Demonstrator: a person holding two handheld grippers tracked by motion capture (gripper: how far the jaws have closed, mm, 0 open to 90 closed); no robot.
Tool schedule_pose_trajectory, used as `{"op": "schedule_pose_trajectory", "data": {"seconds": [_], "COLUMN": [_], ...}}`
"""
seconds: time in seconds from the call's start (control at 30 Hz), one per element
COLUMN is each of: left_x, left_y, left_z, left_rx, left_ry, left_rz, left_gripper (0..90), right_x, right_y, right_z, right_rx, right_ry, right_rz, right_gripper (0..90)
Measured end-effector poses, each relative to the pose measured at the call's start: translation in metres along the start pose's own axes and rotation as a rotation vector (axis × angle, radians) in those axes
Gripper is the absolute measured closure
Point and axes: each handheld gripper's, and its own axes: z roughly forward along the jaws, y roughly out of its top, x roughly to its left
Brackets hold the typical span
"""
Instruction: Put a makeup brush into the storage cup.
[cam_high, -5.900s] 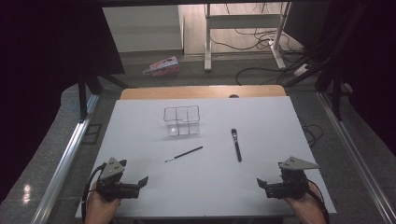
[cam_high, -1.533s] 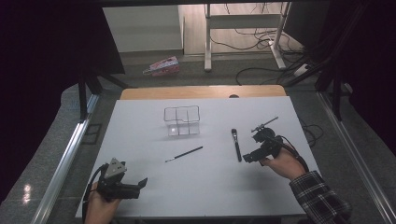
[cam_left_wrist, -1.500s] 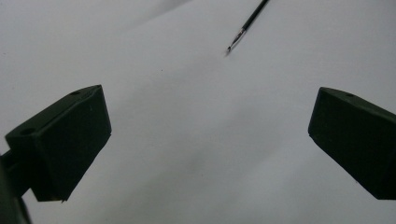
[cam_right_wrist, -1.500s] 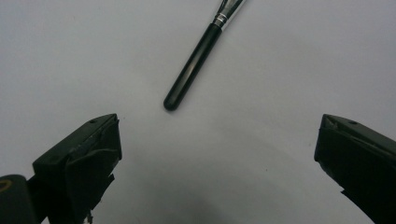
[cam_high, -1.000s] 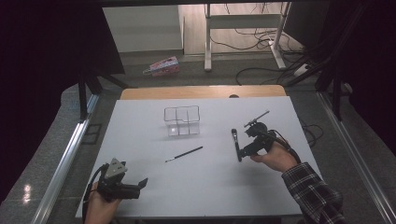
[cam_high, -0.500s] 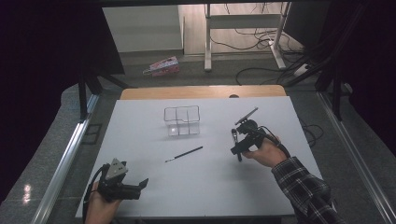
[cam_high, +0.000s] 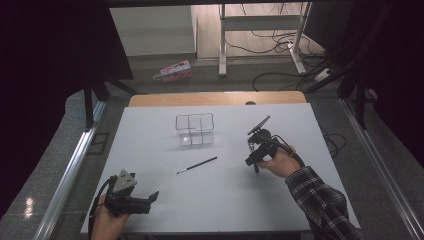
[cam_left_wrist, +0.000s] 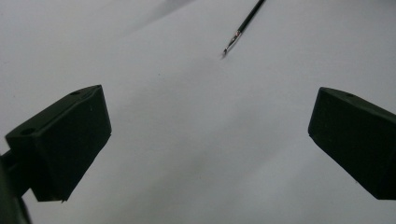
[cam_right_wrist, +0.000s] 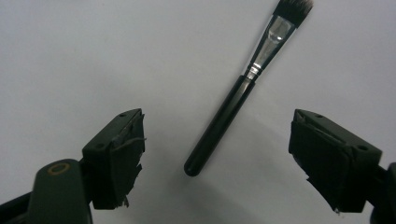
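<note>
Right gripper (cam_right_wrist: 217, 163): jaws spread but just closing, either side of the brush (cam_right_wrist: 243, 95); no contact yet
Brush: flat on tabletop (cam_high: 165, 150), unlifted
Left gripper (cam_left_wrist: 205, 144): jaws spread, idle
Progress: grasp pending

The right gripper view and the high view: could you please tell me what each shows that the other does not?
Right gripper view alone: the makeup brush close up, its silver ferrule and dark bristles, lying between the right gripper's open, closing jaws, untouched. High view alone: the clear compartment box, the thin liner brush, the left gripper. Both: the white table and the right gripper.
</note>
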Motion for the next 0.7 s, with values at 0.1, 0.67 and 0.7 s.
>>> {"op": "schedule_pose_trajectory", "data": {"seconds": [0.1,0.67,0.7], "left_x": [0.0,0.0,0.0], "left_y": [0.0,0.0,0.0], "left_z": [0.0,0.0,0.0], "left_rx": [0.001,0.006,0.007], "left_ry": [-0.002,-0.004,-0.003], "left_rz": [0.0,0.001,0.002], "left_gripper": [0.0,0.0,0.0], "right_x": [0.001,0.0,0.0], "right_y": [-0.001,-0.01,-0.011], "right_z": [0.004,0.028,0.029], "right_rx": [0.012,0.062,0.063], "right_ry": [0.002,0.006,0.002], "right_rz": [0.003,0.017,0.017], "right_gripper": [20.7,24.5,25.1]}}
